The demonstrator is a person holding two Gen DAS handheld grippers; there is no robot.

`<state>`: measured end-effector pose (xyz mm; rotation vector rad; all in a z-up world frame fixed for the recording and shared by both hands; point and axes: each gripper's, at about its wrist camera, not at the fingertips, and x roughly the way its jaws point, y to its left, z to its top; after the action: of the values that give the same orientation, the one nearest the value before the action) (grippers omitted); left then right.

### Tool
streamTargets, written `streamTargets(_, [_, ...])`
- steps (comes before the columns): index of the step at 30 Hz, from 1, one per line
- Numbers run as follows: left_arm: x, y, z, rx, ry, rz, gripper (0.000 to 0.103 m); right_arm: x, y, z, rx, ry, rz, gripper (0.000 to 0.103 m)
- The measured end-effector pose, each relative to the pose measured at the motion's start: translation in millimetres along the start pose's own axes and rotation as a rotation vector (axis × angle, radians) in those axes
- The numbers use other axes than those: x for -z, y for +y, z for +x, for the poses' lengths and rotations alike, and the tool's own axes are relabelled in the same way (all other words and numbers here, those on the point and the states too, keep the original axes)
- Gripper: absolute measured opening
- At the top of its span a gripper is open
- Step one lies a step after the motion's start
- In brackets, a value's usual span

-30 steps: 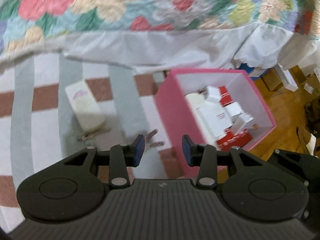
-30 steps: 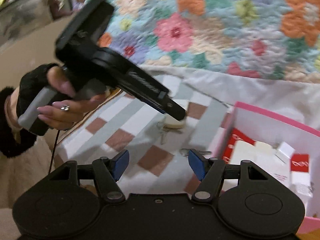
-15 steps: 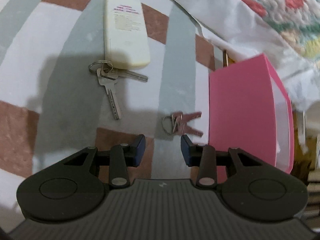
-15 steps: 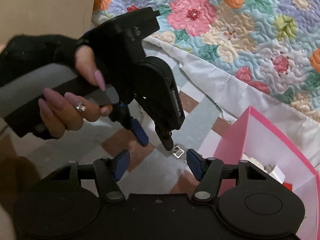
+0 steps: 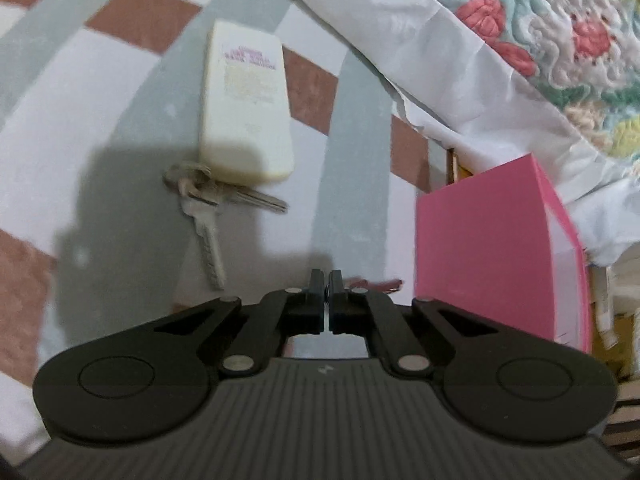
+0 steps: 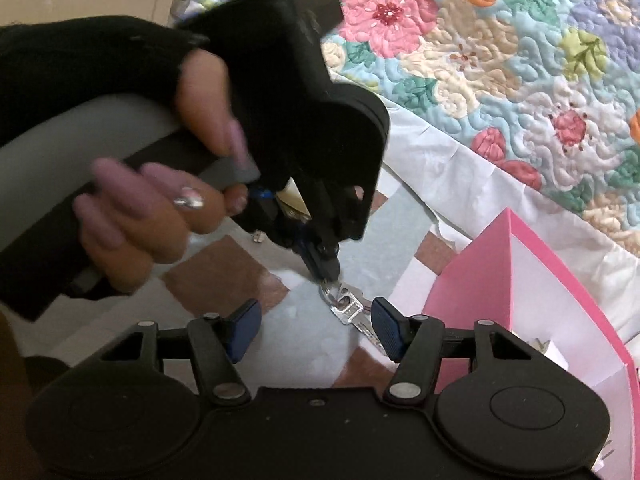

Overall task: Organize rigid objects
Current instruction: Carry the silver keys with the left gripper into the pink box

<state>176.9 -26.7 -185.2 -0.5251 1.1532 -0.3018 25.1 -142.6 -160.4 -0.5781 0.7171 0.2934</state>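
Left wrist view: we see the white case [image 5: 245,108] and key bunch [image 5: 212,208] on the rug [image 5: 100,92], the left gripper [image 5: 325,286] clamped on the small keys [image 6: 347,307], then the pink box [image 5: 484,252]. Our right gripper [image 6: 316,330] gapes wide, just short of them.

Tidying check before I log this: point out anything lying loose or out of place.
A key bunch lies loose on the checked rug, touching a cream bottle lying flat. Both sit outside the pink box. The left gripper is pinching the smaller keys.
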Motion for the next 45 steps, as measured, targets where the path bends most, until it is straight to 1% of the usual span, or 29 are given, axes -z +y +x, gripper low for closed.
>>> streamTargets(1, [-0.4, 0.9, -0.3, -0.005, 0.009, 0.010, 0.001, -0.5, -0.9, 2.1, -0.003, 0.001, 0.002, 0.065])
streamTargets(4, [-3.0, 6.1, -5.6, 0.014, 0.019, 0.002, 0.001, -2.7, -3.2, 8.9, -0.006, 0.013, 0.009, 0.065])
streamTargets(9, [-1.6, -1.2, -20.0, 0.043, -0.003, 0.045, 0.001, -7.7, -8.6, 24.6, -0.027, 0.039, 0.030, 0.065])
streamTargets(12, [1.9, -4.2, -28.4, 0.047, -0.008, 0.072, 0.001, -11.0, -15.4, 35.5, -0.036, 0.030, 0.053, 0.065])
streamTargets(14, [4.4, -3.3, -31.5, 0.054, -0.006, 0.072, 0.001, -12.3, -18.2, 41.2, -0.045, 0.013, 0.064, 0.062])
streamTargets(15, [6.0, -1.5, -32.9, 0.057, -0.004, 0.070, 0.001, -12.5, -19.0, 43.3, -0.050, 0.010, 0.065, 0.052])
streamTargets(16, [5.9, -0.2, -34.0, 0.059, -0.002, 0.068, 0.001, -12.3, -19.3, 46.5, -0.060, 0.017, 0.067, 0.034])
streamTargets(18, [5.4, 1.2, -35.1, 0.056, -0.008, 0.072, 0.001, -10.8, -19.4, 46.2, -0.056, 0.004, 0.077, 0.033])
streamTargets(19, [4.8, 1.9, -36.0, 0.055, -0.007, 0.074, 0.001, -10.0, -18.7, 42.9, -0.061, -0.010, 0.080, 0.030])
streamTargets(23, [5.9, 4.0, -41.3, 0.067, -0.001, 0.072, 0.000, -9.8, -19.2, 27.4, -0.089, -0.019, 0.139, 0.030])
streamTargets(25, [7.6, 1.6, -47.6, 0.075, 0.002, 0.095, 0.000, -9.7, -20.1, 20.8, -0.092, -0.021, 0.161, 0.030])
streamTargets(27, [10.8, -6.6, -58.0, 0.084, -0.008, 0.138, 0.000, -11.2, -21.5, 14.0, -0.101, -0.031, 0.183, 0.030])
streamTargets(31, [16.1, -25.3, -84.8, 0.145, -0.035, 0.177, 0.000, -16.4, -25.3, -9.7, -0.103, -0.077, 0.220, 0.030])
streamTargets(32, [17.4, -31.3, -91.7, 0.147, -0.037, 0.197, 0.000, -17.7, -26.7, -16.4, -0.107, -0.092, 0.229, 0.030])
streamTargets(34, [20.9, -40.6, -100.6, 0.123, -0.038, 0.235, 0.000, -21.1, -29.7, -28.1, -0.116, -0.111, 0.238, 0.030])
streamTargets(35, [23.0, -42.8, -106.2, 0.128, -0.050, 0.241, 0.000, -22.9, -32.1, -31.7, -0.120, -0.117, 0.241, 0.030])
streamTargets(38, [26.2, -40.4, -117.6, 0.156, -0.073, 0.216, 0.000, -25.4, -39.5, -36.8, -0.152, -0.119, 0.285, 0.030])
streamTargets(41, [25.8, -34.2, -124.5, 0.153, -0.087, 0.198, 0.000, -26.0, -43.9, -37.9, -0.152, -0.115, 0.318, 0.030])
streamTargets(45, [22.3, -35.9, -129.7, 0.192, -0.053, 0.188, 0.000, -30.7, -52.1, -56.0, -0.166, -0.131, 0.377, 0.030])
